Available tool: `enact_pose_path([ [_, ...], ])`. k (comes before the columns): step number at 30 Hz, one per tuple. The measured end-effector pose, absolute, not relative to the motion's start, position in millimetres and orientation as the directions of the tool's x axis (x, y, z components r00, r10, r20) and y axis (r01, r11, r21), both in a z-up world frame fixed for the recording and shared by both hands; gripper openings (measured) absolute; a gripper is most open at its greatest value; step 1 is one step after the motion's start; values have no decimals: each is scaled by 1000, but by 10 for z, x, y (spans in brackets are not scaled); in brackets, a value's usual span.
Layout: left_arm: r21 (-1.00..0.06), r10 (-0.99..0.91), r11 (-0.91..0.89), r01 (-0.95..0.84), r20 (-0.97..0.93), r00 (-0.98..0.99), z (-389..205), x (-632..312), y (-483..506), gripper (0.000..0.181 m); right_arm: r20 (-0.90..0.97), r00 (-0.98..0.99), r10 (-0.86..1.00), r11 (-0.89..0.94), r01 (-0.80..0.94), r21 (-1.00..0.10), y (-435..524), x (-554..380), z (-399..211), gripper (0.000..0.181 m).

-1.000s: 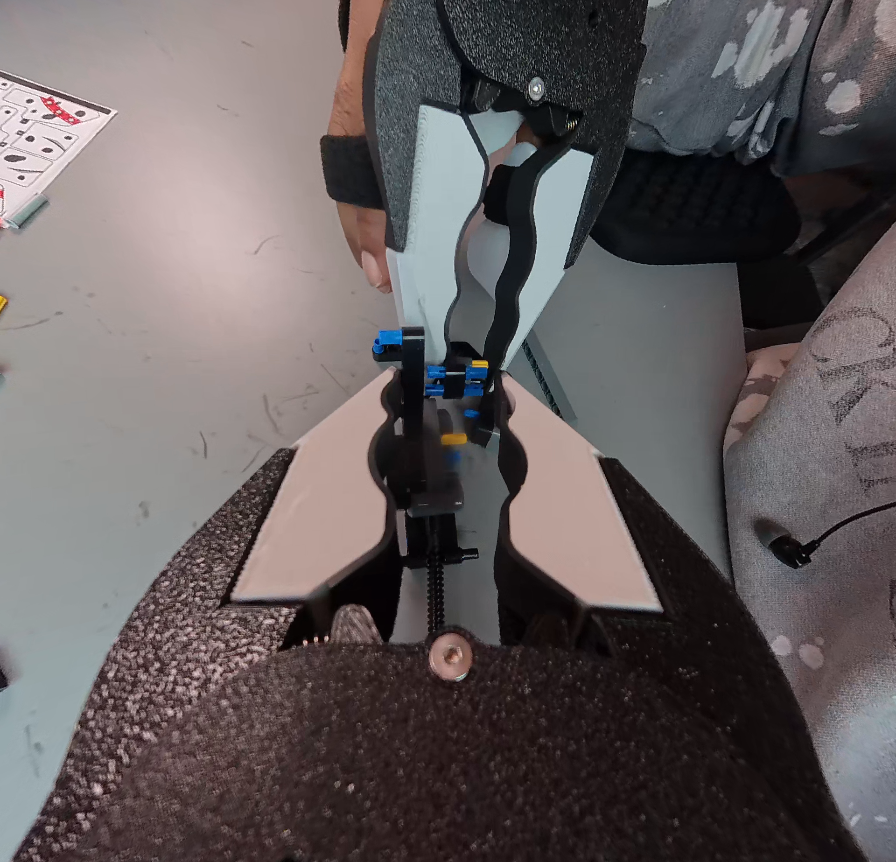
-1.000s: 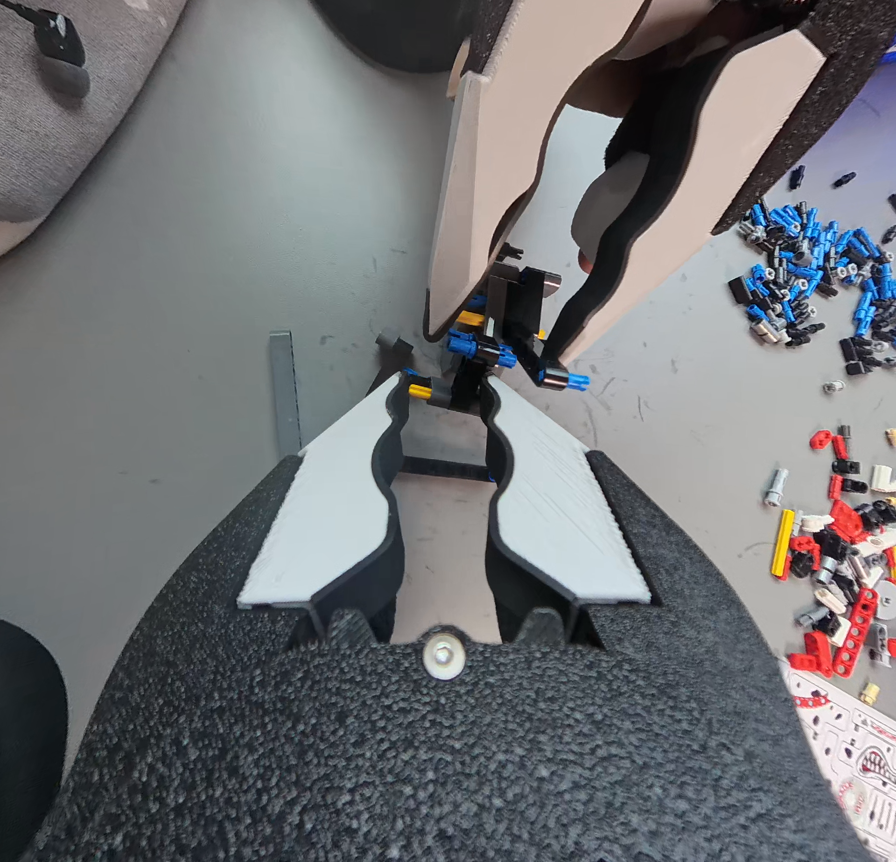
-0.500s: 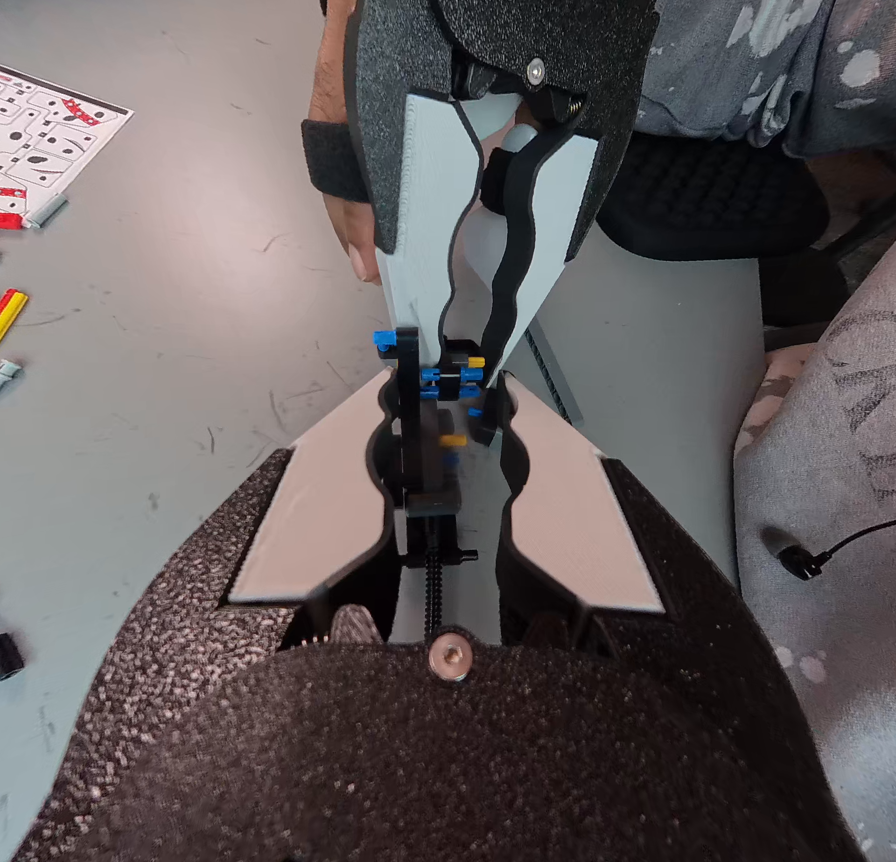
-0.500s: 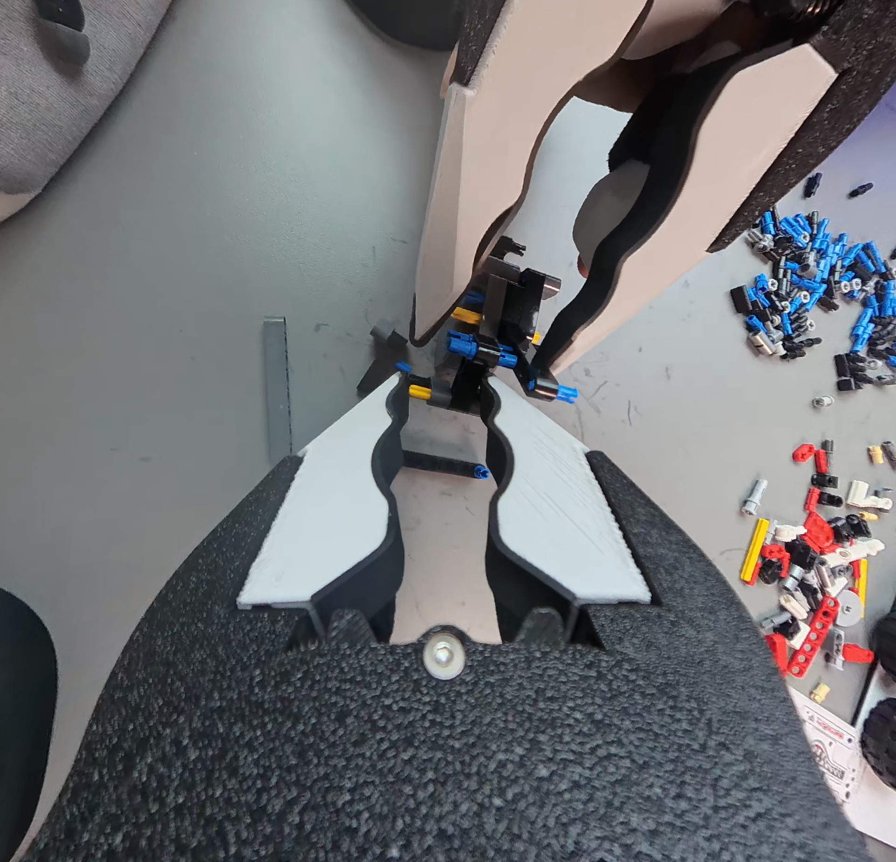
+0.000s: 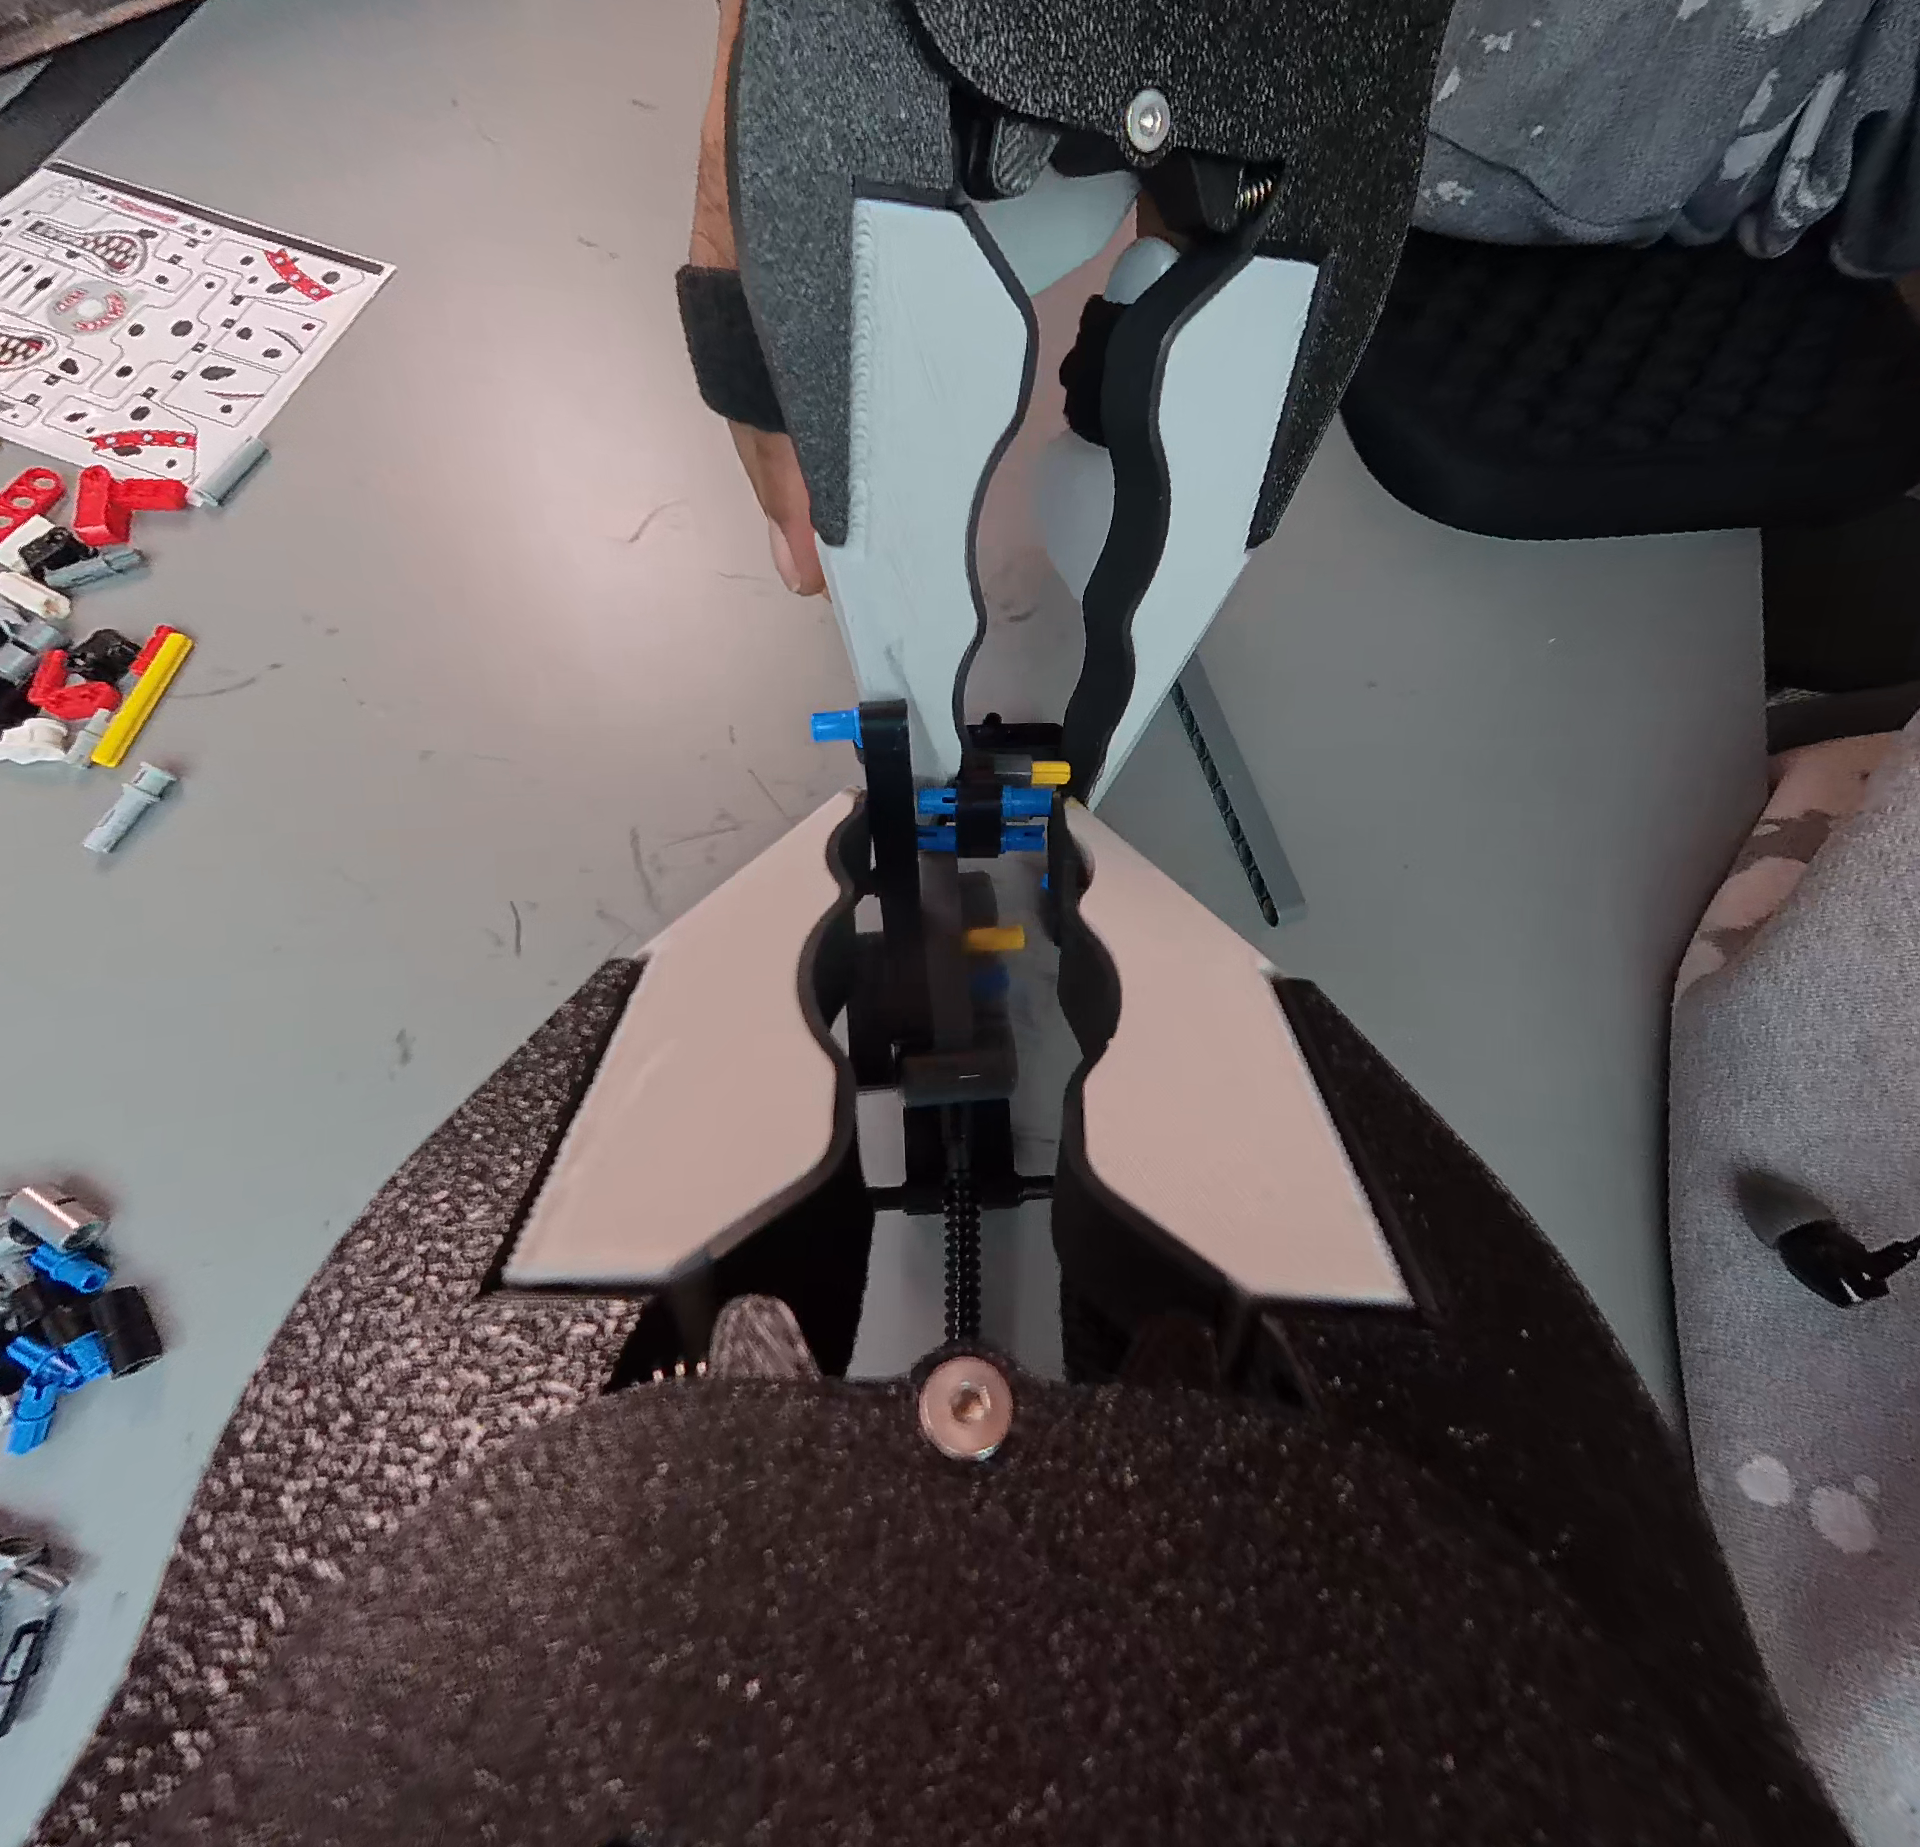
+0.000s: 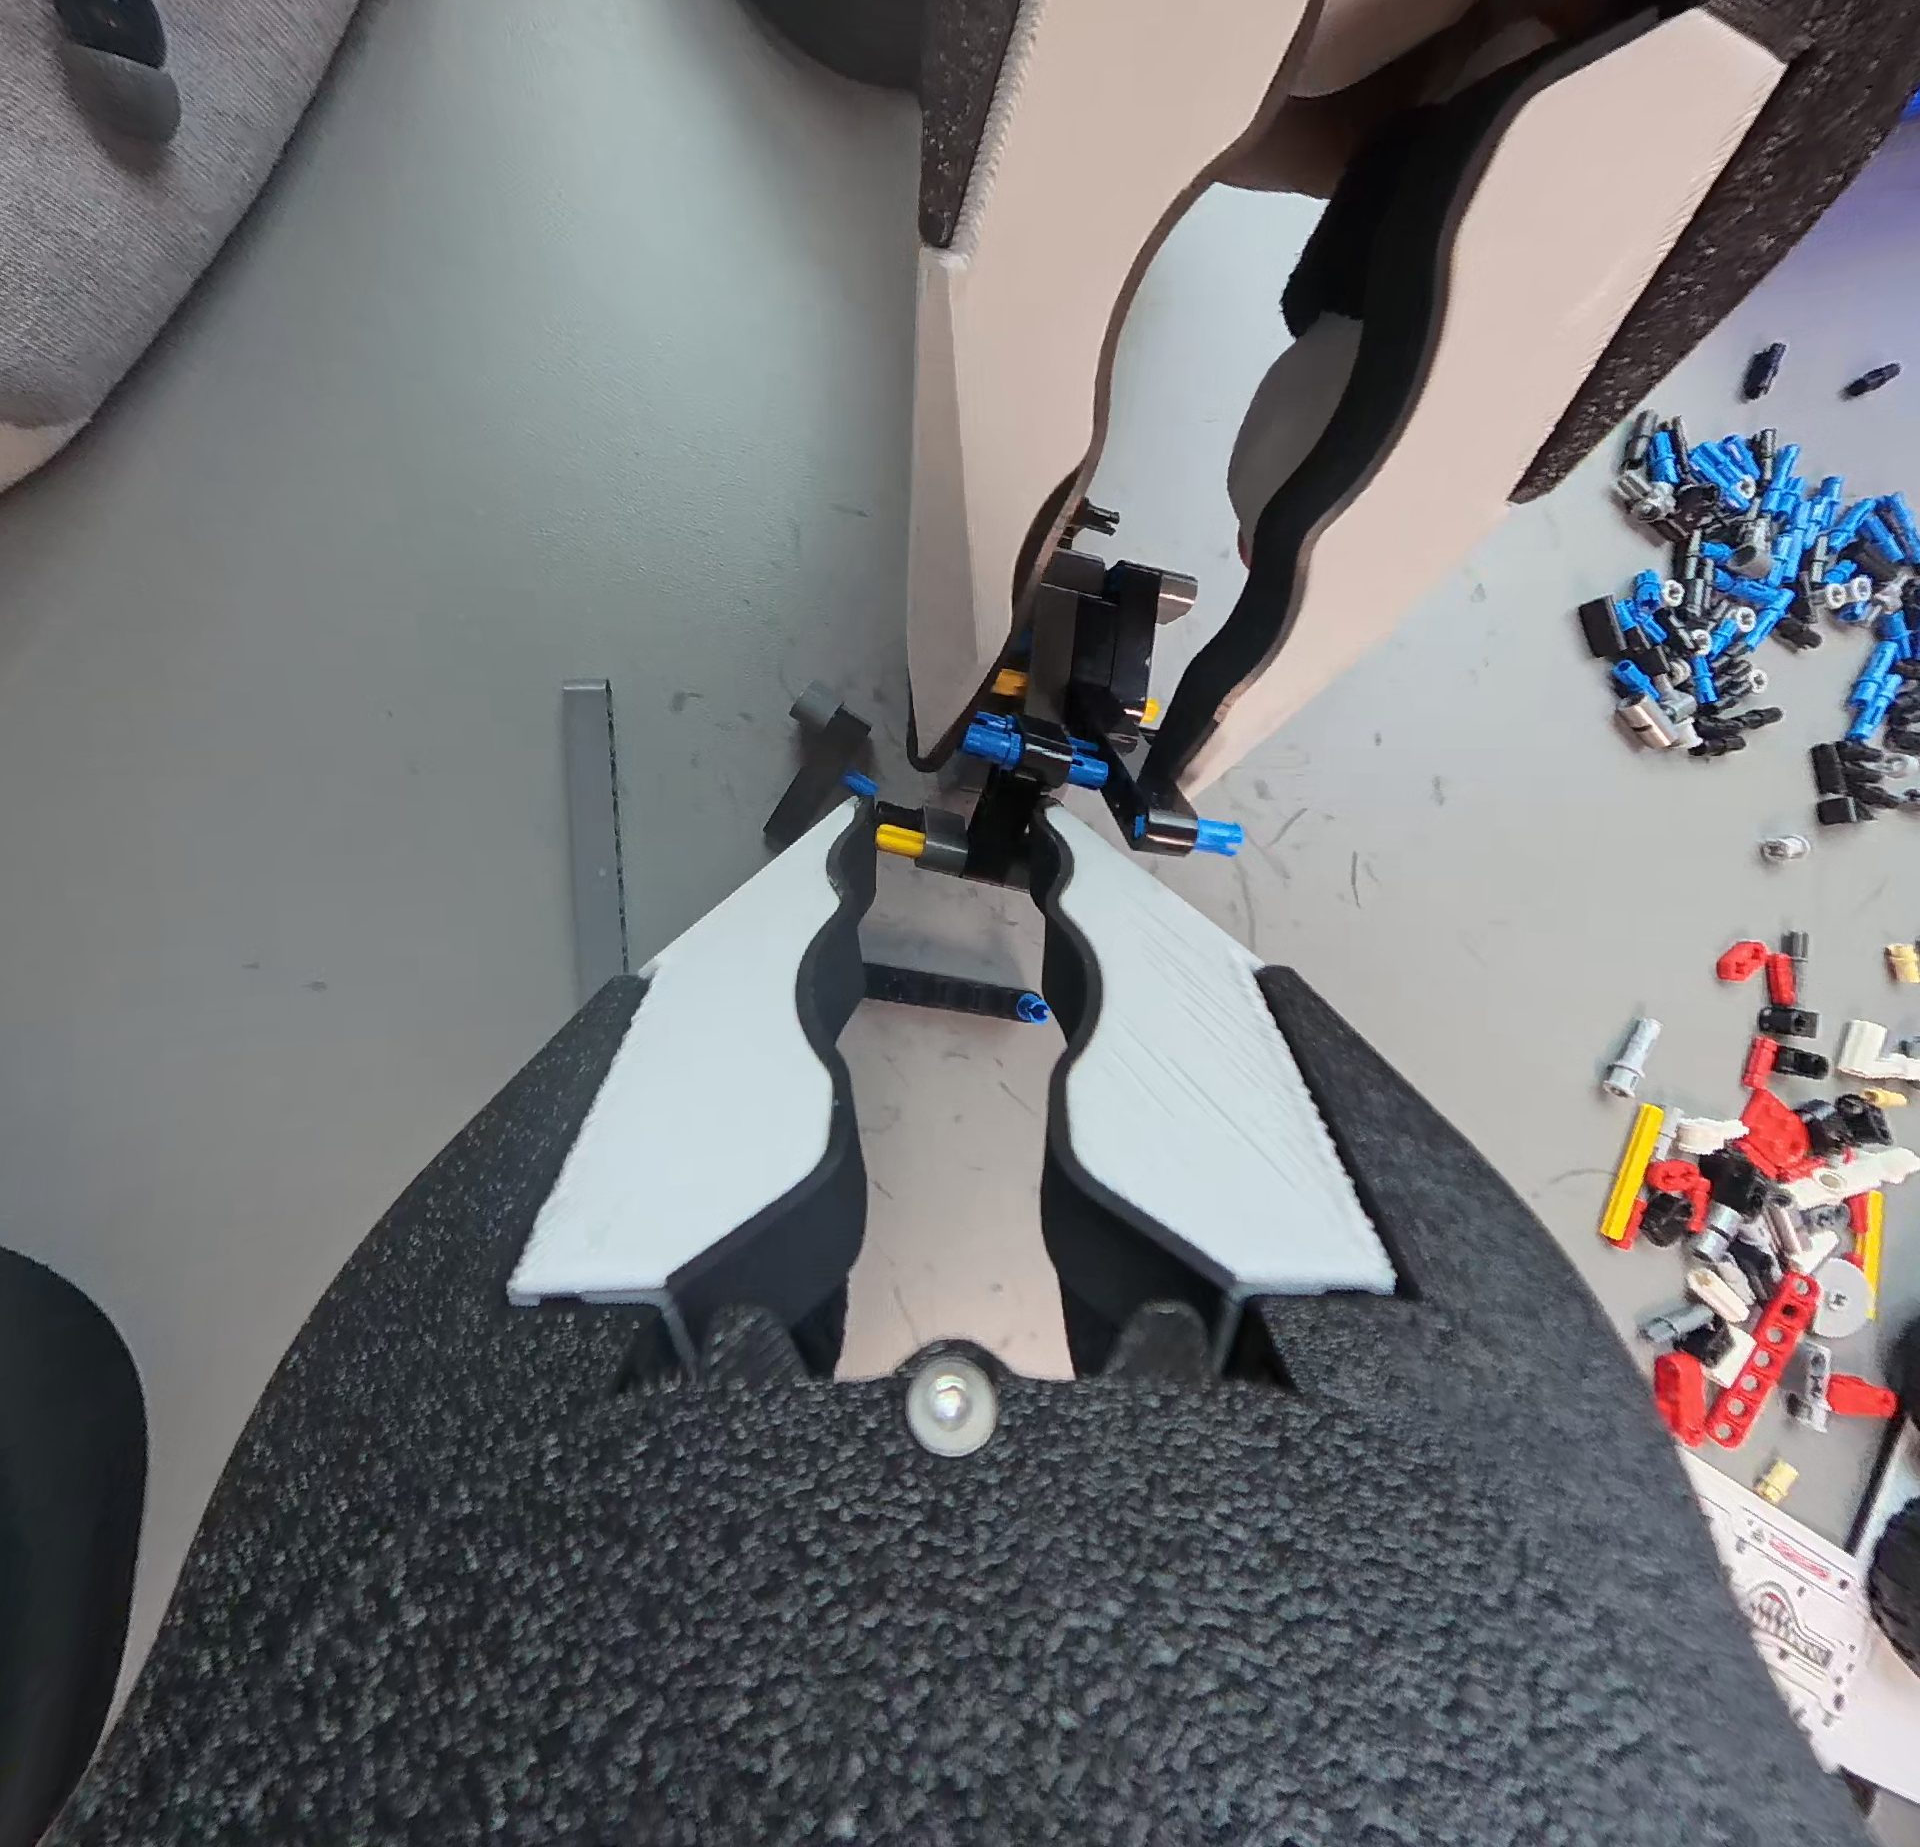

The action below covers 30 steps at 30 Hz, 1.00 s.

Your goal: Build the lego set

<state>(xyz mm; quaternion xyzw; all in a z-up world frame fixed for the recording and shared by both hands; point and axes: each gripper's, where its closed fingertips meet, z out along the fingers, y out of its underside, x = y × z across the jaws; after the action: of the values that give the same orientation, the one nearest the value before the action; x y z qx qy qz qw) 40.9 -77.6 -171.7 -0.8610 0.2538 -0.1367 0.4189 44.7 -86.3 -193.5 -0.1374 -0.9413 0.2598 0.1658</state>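
Observation:
A small black lego assembly [image 5: 896, 862] with blue and yellow pins is held above the grey table between both grippers. My left gripper [image 5: 961, 810], with beige fingers, is shut on its near part. My right gripper [image 5: 1013, 758], with pale grey fingers, comes in from the top and pinches the far end. In the right wrist view my right gripper [image 6: 951, 831] is shut on the lower black piece of the assembly [image 6: 1091, 644]. The left gripper [image 6: 1060, 758] clamps its upper block from above. A blue pin sticks out at the right.
A long grey beam [image 6: 592, 821] and a short black piece [image 6: 821, 758] lie on the table [image 6: 416, 550] under the grippers. A pile of blue and black pins [image 6: 1766, 571] and a pile of red, white and yellow parts [image 6: 1766, 1205] lie right. A printed sheet [image 5: 135, 311] lies left. Left and right tips are no more than a few centimetres apart.
Both grippers have shifted together with the assembly, and more loose parts have come into view. Both grips stay the same.

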Motion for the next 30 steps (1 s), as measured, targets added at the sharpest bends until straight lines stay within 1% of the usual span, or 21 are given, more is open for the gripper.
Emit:
enact_pose_path([
  [11, -801, -550, -528, -282, 70, 832, -1709, 397, -779, 33, 248, -912, 326, 817, 140, -560, -837, 421, -1906, 32],
  [21, -806, -545, -529, -265, 84, 834, -1707, 388, -781, 32, 182, -904, 387, 720, 173, -672, -859, 419, -1885, 32],
  [27, -809, -549, -528, -258, 94, 830, -1698, 392, -793, 32, 201, -899, 390, 709, 154, -688, -863, 419, -1866, 32],
  [30, -808, -559, -529, -259, 102, 823, -1705, 409, -798, 31, 207, -907, 365, 726, 138, -674, -872, 443, -1873, 32],
])
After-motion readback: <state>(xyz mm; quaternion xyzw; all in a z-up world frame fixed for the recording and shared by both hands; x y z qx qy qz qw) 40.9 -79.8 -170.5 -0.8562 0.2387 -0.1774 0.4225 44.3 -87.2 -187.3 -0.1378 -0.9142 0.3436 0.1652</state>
